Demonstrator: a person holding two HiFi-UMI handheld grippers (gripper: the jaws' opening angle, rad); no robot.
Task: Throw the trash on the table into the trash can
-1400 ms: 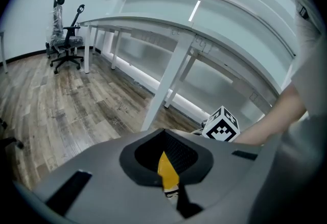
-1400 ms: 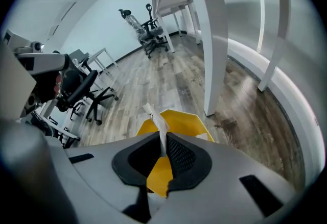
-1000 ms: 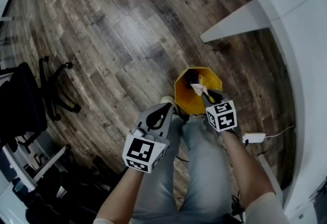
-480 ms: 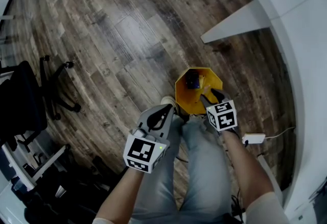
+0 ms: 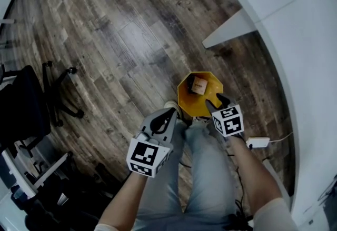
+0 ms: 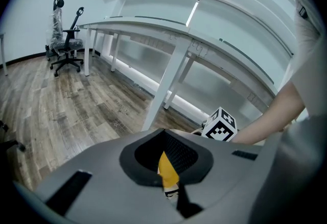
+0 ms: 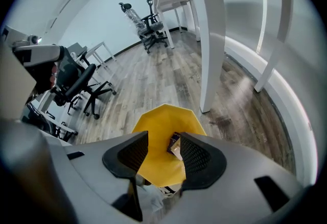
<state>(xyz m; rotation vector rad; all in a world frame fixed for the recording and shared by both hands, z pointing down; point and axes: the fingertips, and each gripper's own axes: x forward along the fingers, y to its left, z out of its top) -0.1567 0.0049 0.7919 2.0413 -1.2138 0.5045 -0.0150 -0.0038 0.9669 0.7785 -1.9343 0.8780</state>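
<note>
Far left of the head view: black office chair (image 5: 26,109), out of play

Lower middle: left gripper (image 5: 169,113) hangs over the floor beside the person's legs. Jaws all but together, only a sliver of gap, nothing in it

Just right of it: yellow trash can (image 5: 185,99) on the wood floor, with a shoe (image 5: 171,104) just beside it, can't tell if touching. Trash (image 5: 198,87) lies on the can's bottom, a tan boxy piece with a dark one next to it, so this drop reads as done

Right gripper (image 5: 216,101) sits above the can's near rim, angled steeply down. Jaws have just been opening and now stand well apart. Nothing between the pads, only can and trash seen through the gap

Upper right: white table (image 5: 295,9)

Risks, my read:
- right jaws are close to the rim; a low sideways pull-out could hook it and tip the can, which looks light
- shoe right by the can; a turn toward the table could kick it over
- white box on a cord (image 5: 259,142) on the floor lower right, a trip hazard when stepping back
- can't tell from here whether more trash waits on the table
</note>
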